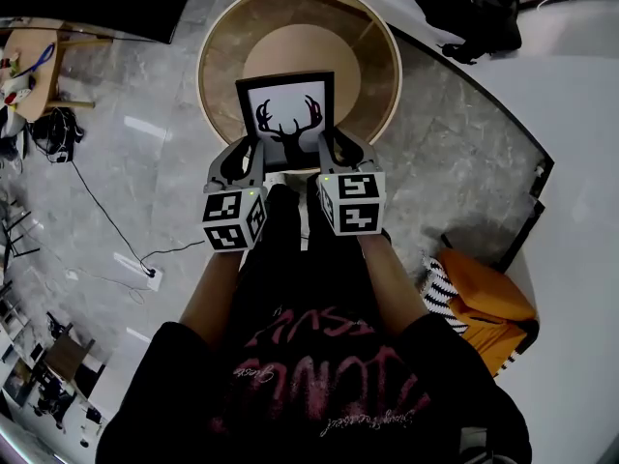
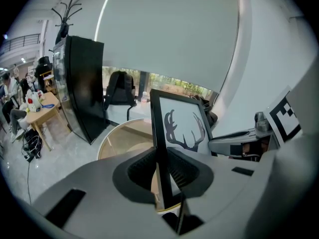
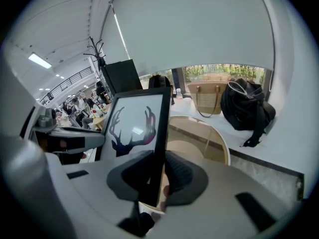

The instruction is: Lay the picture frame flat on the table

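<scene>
A black picture frame (image 1: 285, 114) with a dark antler print on white is held upright over the near rim of the round wooden table (image 1: 382, 61). My left gripper (image 1: 250, 155) is shut on the frame's left edge (image 2: 160, 153). My right gripper (image 1: 332, 151) is shut on its right edge (image 3: 158, 148). In the left gripper view the picture frame (image 2: 182, 131) faces right, with the right gripper's body (image 2: 249, 141) beyond it. In the right gripper view the antler print (image 3: 133, 126) faces left. The frame's bottom edge is hidden behind the grippers.
The table has a raised rim and a lighter inner disc (image 1: 309, 51). A black backpack (image 1: 464, 8) lies on the floor beyond it. An orange bag (image 1: 484, 298) sits at my right. A cable and power strip (image 1: 145, 271) run over the floor at left.
</scene>
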`<state>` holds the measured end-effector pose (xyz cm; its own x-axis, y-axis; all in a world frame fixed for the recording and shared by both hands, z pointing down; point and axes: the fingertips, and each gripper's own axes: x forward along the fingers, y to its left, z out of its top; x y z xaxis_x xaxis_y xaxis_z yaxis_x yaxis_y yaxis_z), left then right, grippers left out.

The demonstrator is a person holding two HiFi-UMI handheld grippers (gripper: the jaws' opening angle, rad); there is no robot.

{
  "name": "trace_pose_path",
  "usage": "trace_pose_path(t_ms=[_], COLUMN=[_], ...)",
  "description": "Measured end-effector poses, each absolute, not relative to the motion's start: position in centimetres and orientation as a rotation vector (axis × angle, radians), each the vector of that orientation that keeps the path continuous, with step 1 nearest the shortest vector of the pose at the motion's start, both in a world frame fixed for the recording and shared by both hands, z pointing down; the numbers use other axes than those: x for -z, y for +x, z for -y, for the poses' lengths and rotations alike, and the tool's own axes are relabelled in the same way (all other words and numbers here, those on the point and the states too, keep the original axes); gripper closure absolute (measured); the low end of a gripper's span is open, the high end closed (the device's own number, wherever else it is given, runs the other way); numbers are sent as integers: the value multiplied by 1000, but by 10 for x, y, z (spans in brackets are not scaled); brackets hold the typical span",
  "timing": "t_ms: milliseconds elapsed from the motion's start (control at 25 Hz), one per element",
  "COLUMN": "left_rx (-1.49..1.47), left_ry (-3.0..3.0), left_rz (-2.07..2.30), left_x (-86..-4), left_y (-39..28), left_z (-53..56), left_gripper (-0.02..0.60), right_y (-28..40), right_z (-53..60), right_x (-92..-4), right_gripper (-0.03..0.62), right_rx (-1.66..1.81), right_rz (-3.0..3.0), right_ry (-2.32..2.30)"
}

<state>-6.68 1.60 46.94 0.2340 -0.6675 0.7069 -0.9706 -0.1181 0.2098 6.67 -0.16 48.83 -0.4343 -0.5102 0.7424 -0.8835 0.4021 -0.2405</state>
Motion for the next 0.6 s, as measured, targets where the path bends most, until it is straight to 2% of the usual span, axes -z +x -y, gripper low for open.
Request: trace_pose_path(t_ms=[600], left_rx=[-610], left_ry=[1792], left_rz=[1483], left_x=[-507], left_y=[-73], left_z=[-28], left_gripper=[509], right_y=[60], right_z=[-7], right_x=[-525], right_gripper=[514], right_rx=[-876], right_rz=[2052], right_ry=[1126])
